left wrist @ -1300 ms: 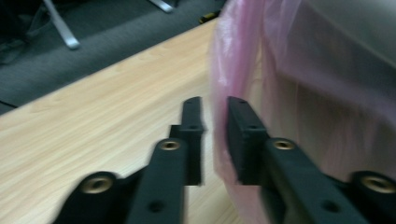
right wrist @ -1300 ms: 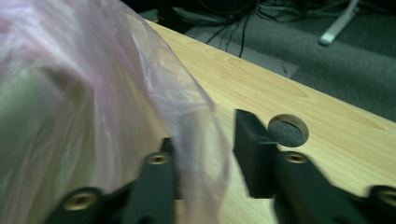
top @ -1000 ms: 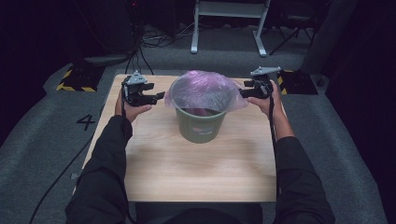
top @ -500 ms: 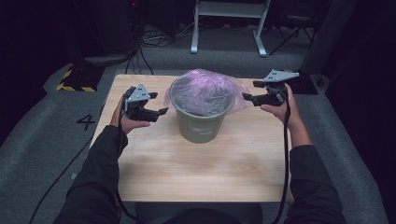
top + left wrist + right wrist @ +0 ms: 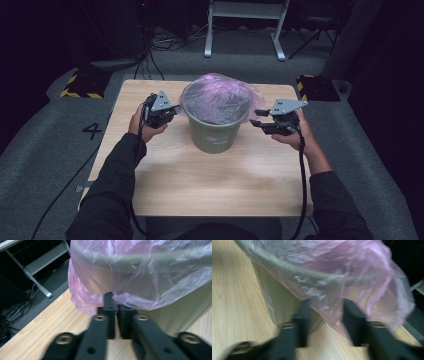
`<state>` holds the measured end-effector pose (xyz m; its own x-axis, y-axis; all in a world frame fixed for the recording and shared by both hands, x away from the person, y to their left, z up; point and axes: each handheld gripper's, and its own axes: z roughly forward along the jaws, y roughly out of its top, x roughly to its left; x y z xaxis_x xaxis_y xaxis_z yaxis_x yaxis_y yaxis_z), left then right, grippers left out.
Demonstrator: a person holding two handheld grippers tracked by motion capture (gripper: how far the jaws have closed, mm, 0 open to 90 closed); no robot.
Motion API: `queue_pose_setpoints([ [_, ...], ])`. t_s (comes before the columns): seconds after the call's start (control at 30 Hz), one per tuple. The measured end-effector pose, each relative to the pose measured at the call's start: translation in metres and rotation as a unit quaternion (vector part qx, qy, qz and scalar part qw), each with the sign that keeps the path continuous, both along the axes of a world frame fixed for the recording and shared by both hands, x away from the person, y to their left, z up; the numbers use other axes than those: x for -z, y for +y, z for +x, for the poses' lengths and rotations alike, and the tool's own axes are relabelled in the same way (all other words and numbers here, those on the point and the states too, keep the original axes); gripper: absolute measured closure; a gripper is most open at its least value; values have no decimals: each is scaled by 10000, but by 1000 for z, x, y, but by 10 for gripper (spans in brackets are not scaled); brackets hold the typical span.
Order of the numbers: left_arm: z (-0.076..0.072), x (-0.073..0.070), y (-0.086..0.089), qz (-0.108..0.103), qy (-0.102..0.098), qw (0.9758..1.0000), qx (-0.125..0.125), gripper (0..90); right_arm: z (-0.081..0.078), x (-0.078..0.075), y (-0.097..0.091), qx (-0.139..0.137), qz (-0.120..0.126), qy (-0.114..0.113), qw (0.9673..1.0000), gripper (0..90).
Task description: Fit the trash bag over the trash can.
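Working at a wooden table [image 5: 210, 185], we hold a gripper in each hand on either side of a green bin [image 5: 214, 134] lined with a thin pink bag [image 5: 218, 97]. The bin stands upright near the table's middle, toward its far edge, and the bag's hem drapes over the rim and partway down the wall. Our left gripper [image 5: 170, 111] sits just beside the bin's left flank; in the left gripper view its jaws have just been closing and now stand together, pinching the lower edge of the bag [image 5: 117, 296] where the film puckers at the tips. Our right gripper [image 5: 257, 120] is at the bin's right side; its jaws have just been closing too, but in the right gripper view they are apart at a middling gap, with a hanging fold of bag [image 5: 329, 310] between them and the bin wall [image 5: 279, 302] behind the left jaw. That view is blurred, so we cannot tell if either pad touches the film. Dark cables [image 5: 302, 175] trail back along our sleeves.
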<state>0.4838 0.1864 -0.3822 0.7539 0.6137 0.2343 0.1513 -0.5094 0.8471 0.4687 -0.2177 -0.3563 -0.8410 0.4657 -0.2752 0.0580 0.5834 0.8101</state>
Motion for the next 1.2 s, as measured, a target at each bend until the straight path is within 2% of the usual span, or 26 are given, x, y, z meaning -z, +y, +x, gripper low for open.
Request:
queue_pose_setpoints([
  [0.07,-1,2,-1,-9,11,10000,71,900,-1,5,1,-50,103,4,9999,838],
  [0.13,-3,6,-2,0,5,9999,147,900,-2,9,-1,-65,257,-1,9996,900],
  [0.2,-7,11,-1,-42,21,9997,243,900,-4,12,-5,-144,388,53,9991,900],
  [0.33,-17,21,0,-59,2,9992,394,900,-5,23,-7,-269,374,229,9987,900],
  [0.4,-20,26,1,0,-3,9989,475,900,-6,31,-4,-319,251,279,9988,900],
  [0.53,-26,33,6,-77,-38,9983,569,900,-6,37,-5,-366,356,335,9981,900],
  [0.6,-31,32,10,-280,-76,9973,675,900,-8,39,-7,-443,422,336,9976,900],
  [0.63,-36,29,12,-314,-114,9966,757,900,-11,37,-9,-525,521,264,9969,900],
  [0.67,-40,27,13,-249,-213,9964,780,900,-15,34,-12,-622,649,234,9957,900],
  [0.7,-44,24,14,-280,-255,9959,821,900,-19,31,-15,-652,708,173,9952,900],
  [0.73,-48,23,16,-369,-253,9948,917,900,-22,28,-18,-664,754,155,9948,900],
  [0.77,-50,22,16,-309,-264,9946,960,900,-23,27,-20,-737,786,195,9940,900],
  [0.8,-53,23,15,-168,-286,9946,981,900,-24,28,-20,-765,714,197,9943,900],
  [0.87,-56,29,10,332,-238,9944,980,900,-27,35,-18,-803,401,236,9957,900],
  [0.93,-57,38,4,712,-194,9924,981,900,-28,41,-16,-842,135,290,9959,900],
  [1.0,-55,48,0,850,-121,9917,955,900,-28,49,-12,-907,-116,348,9952,900],
  [1.07,-50,54,-1,854,-19,9921,919,900,-25,54,-10,-921,-222,520,9941,900],
  [1.1,-47,57,-2,912,40,9917,910,900,-22,57,-8,-927,-360,568,9934,900],
  [1.17,-40,67,-6,1179,129,9899,780,900,-15,68,-5,-802,-724,679,9918,900],
  [1.2,-37,71,-6,1173,173,9900,760,900,-11,74,-4,-782,-778,781,9908,900],
])
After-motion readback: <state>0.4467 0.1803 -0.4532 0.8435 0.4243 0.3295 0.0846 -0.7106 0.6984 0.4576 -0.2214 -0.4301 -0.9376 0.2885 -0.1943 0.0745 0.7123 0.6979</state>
